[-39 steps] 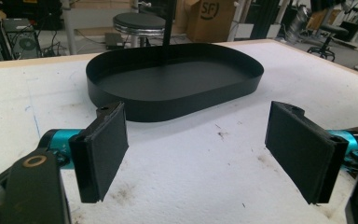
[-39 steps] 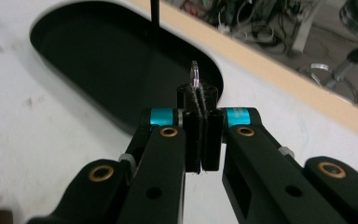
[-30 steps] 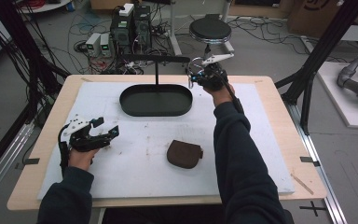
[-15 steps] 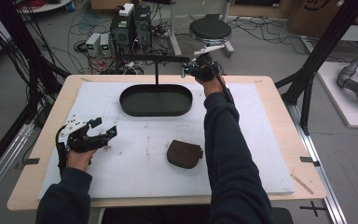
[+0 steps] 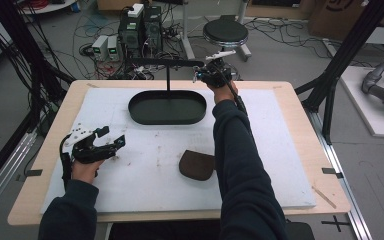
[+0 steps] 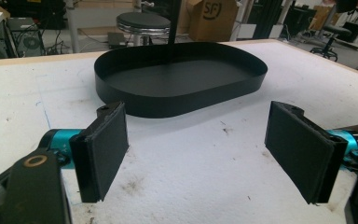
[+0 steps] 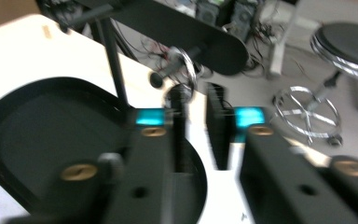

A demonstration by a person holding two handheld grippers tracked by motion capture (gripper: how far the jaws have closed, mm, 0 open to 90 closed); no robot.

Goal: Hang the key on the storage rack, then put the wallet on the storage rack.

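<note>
At the far edge of the table, the right gripper is hovering at the right end of the black metal crossbar, which is standing on a thin black post rising from the black oval metal tray. In the right gripper view, a thin silvery metal ring is hanging on a short black peg that is jutting from the crossbar, just beyond the tips of the right gripper. Its jaws are standing only narrowly apart, with a bare slit between the pads. Nothing appears to be caught in it, though motion is blurring that view.

Near the table's left side, the left gripper is resting low over the white foam sheet, well apart from the stand. Its jaws are gaping wide and holding nothing, and they are pointing toward the tray. A dark brown leather pouch is lying flat on the sheet beside the person's right forearm.

The step in hand is probably the ring's handling at the peg, with the gripper lining up on it. The next move is likely calling for fine aim: the pads need to be closing on the ring's thin rim, and any travel should be running along the peg's axis so that the ring is not snagging or tipping the stand.
</note>
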